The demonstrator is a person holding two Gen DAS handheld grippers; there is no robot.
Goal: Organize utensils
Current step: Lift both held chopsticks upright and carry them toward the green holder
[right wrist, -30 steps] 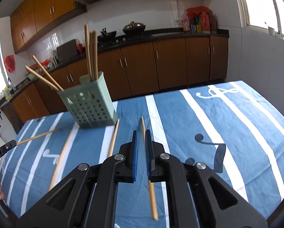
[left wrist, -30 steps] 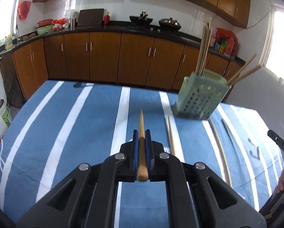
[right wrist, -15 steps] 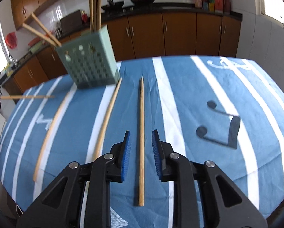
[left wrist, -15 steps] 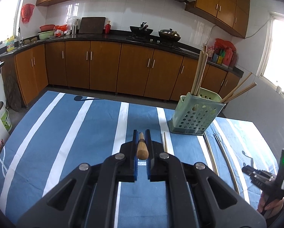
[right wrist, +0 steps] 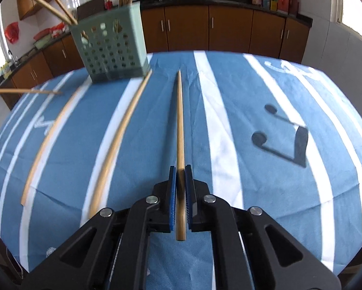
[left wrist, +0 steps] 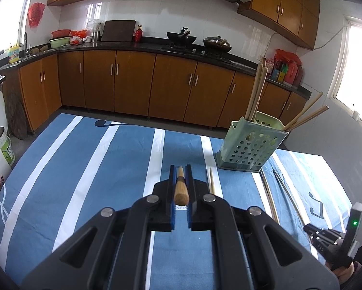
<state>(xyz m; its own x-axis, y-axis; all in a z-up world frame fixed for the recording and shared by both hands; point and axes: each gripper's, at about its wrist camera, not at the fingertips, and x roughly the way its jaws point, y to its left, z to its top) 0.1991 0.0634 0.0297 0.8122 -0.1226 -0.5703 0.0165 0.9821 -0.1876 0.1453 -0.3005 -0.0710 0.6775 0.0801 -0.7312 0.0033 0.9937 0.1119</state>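
Most of left hand-held gripper's [left wrist: 180, 169] chopstick [left wrist: 180, 188] hidden.

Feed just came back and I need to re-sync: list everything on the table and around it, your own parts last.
holder: one, pale green, perforated, far side of table, four chopsticks standing inside.
loose chopsticks: two, wooden, flat on cloth near holder.
tablecloth: one, blue, white stripes, music notes.
cabinets: brown wood, behind table.
woks: two, dark, on stove.
left gripper: black, blue pads, shut on left chopstick.
right gripper: same, shut on right chopstick.
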